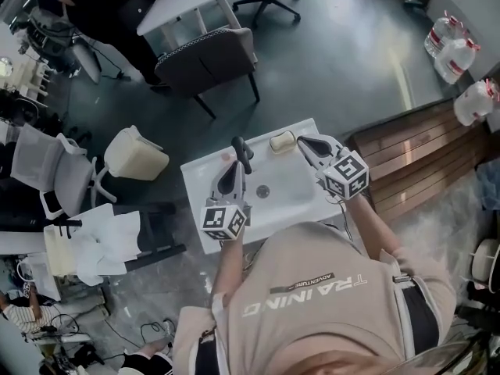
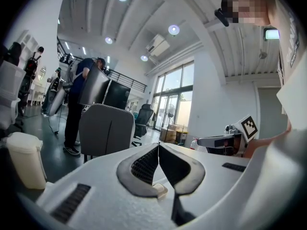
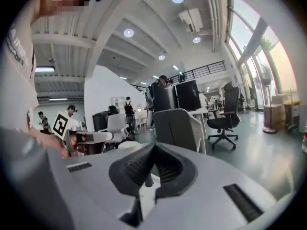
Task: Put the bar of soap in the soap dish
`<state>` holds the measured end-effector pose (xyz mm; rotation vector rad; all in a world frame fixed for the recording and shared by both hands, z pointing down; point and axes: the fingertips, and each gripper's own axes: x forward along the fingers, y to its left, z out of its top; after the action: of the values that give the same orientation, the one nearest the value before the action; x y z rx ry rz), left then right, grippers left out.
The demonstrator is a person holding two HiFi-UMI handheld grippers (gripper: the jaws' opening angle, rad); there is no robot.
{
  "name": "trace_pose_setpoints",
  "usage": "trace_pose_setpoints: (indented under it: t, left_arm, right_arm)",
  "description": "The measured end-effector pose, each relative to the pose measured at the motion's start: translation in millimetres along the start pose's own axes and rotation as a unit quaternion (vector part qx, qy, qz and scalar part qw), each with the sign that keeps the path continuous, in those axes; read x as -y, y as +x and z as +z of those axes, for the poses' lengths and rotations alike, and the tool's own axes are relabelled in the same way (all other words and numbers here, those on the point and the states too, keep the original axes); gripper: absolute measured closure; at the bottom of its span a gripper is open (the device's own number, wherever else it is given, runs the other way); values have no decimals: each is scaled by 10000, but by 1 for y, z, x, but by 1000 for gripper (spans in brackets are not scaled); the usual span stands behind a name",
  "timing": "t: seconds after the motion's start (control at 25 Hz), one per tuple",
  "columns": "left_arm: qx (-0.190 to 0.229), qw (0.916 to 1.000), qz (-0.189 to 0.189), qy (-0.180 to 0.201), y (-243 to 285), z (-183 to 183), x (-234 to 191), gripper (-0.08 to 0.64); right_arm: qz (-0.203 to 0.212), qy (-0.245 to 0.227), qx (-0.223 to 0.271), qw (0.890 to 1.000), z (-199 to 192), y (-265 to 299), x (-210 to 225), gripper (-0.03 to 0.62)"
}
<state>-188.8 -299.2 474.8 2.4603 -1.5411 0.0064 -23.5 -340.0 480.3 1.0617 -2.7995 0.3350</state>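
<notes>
A white sink (image 1: 291, 200) stands below me with a black faucet (image 1: 242, 154) at its back. On the sink's far rim lies a cream rounded piece (image 1: 282, 141); soap and dish cannot be told apart there. My right gripper (image 1: 301, 141) hovers just right of that piece, shut, with nothing between its jaws (image 3: 152, 147). My left gripper (image 1: 232, 172) is over the basin beside the faucet, also shut and empty (image 2: 158, 146). Both point nearly level, out into the room. Each gripper view shows the other gripper, the right gripper (image 2: 216, 140) and the left gripper (image 3: 91, 138).
Beyond the sink stand a grey chair (image 1: 207, 61) and a white desk (image 1: 187, 6). A cream waste bin (image 1: 134, 155) sits to the left and a wooden platform (image 1: 422, 155) with water bottles (image 1: 453, 49) to the right. People stand in the background.
</notes>
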Motion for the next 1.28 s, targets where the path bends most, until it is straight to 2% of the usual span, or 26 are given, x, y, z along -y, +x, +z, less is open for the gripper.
trace_pose_setpoints:
  t: [0.24, 0.36, 0.4, 0.52, 0.56, 0.72, 1.28]
  left_arm:
    - [282, 9996, -7, 26, -4, 36, 1, 549]
    - [431, 9989, -18, 194, -2, 55, 3, 549]
    - [439, 9984, 8, 361, -1, 60, 3, 549]
    - [373, 9920, 81, 1202, 2, 74, 13, 549]
    - [383, 9902, 37, 1340, 3, 77, 18, 549]
    - [476, 9930, -152, 1066, 5, 80, 22, 549]
    - [323, 9967, -92, 738, 1, 60, 8, 549]
  right_arm:
    - [123, -211, 603, 9979, 54, -19, -21, 580]
    - [198, -361, 775, 9961, 72, -23, -29, 580]
    - [199, -419, 818, 9956, 77, -24, -31, 580]
    - [101, -596, 919, 9939, 90, -25, -32, 580]
    - [60, -633, 950, 9934, 93, -26, -31, 580]
    - [76, -623, 1016, 9928, 98, -24, -34, 580]
    - [-102, -536, 886, 9946, 85, -26, -30, 580]
